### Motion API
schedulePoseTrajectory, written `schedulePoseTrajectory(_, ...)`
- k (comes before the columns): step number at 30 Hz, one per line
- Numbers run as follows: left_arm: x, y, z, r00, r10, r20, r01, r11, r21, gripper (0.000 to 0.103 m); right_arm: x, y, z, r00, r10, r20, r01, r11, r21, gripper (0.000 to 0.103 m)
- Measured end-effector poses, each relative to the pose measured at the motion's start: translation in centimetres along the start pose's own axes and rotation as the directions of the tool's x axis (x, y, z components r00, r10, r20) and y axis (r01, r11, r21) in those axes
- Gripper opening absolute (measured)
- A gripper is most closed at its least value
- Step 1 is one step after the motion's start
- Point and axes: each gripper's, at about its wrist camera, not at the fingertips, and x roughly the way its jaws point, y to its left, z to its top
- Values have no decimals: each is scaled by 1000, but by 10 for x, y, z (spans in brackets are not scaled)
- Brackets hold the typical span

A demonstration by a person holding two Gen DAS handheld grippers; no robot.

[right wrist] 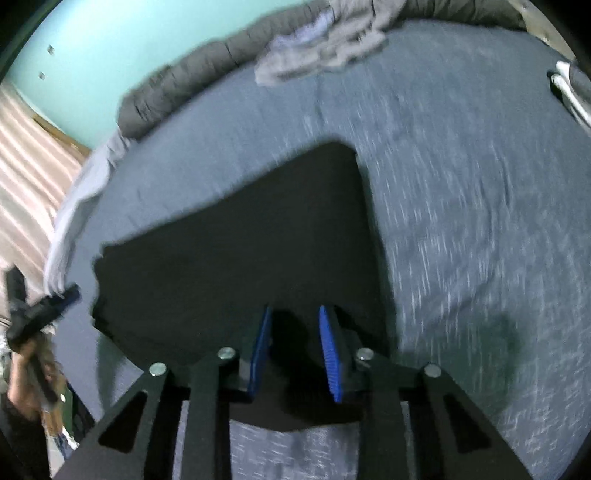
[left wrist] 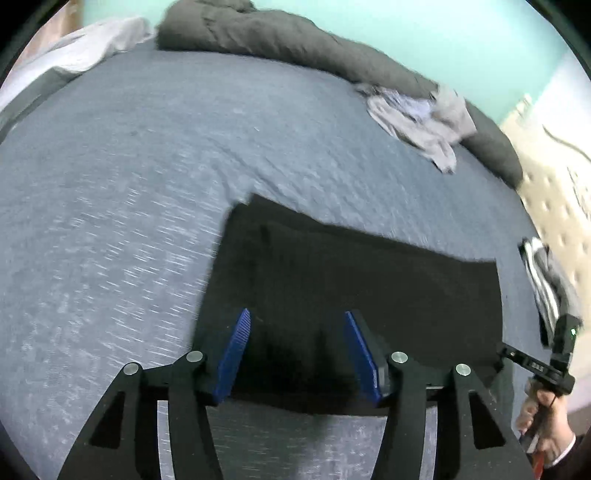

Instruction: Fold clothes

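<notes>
Lying flat on the grey-blue bed sheet (left wrist: 129, 177) is a black garment (left wrist: 369, 280), folded into a rough rectangle near the front edge of the bed. Both grippers hover over its near edge. The left gripper (left wrist: 297, 317) has its blue-padded jaws spread wide with nothing between them, the dark cloth showing through the gap. The right gripper (right wrist: 295, 314) also has its jaws parted, a little narrower, and empty; whether the pads touch the fabric cannot be told from either view.

Along the far side of the bed runs a rolled dark grey comforter (left wrist: 258, 33), and a crumpled grey garment (left wrist: 421, 118) lies against it, well apart from the black one. A striped black-and-white piece of clothing (left wrist: 543, 280) sits at the bed's right edge. A pale sheet (right wrist: 77, 206) hangs off the left side. A turquoise wall (left wrist: 424, 40) stands behind the bed.

A hand (left wrist: 543, 424) holds the right gripper's handle at the edge of the left wrist view. Both views are motion-blurred.
</notes>
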Motion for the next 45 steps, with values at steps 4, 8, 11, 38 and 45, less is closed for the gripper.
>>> schedulePoseTrajectory(4,21,-8,-7,998,9,-62,-8,1000,20,58,11,-4,-18,999,-13,-37,12,1000,-21,18)
schedulePoseTrajectory(8,30,-3,-11,996,14,-89,-13,1000,10,58,-1,-2,-14,1000,-5,-19,5,1000,-20,18)
schedulePoseTrajectory(11,29,-1,-12,995,8,-97,-8,1000,5,59,-22,-5,-3,999,16,51,-17,1000,9,18)
schedulePoseTrajectory(38,35,22,-15,993,42,-111,-45,999,-20,62,-16,-22,-21,991,-136,-8,135,987,-91,22)
schedulePoseTrajectory(45,37,27,-14,993,56,-108,-57,998,-14,62,-26,-30,-17,986,-164,16,165,971,-175,2)
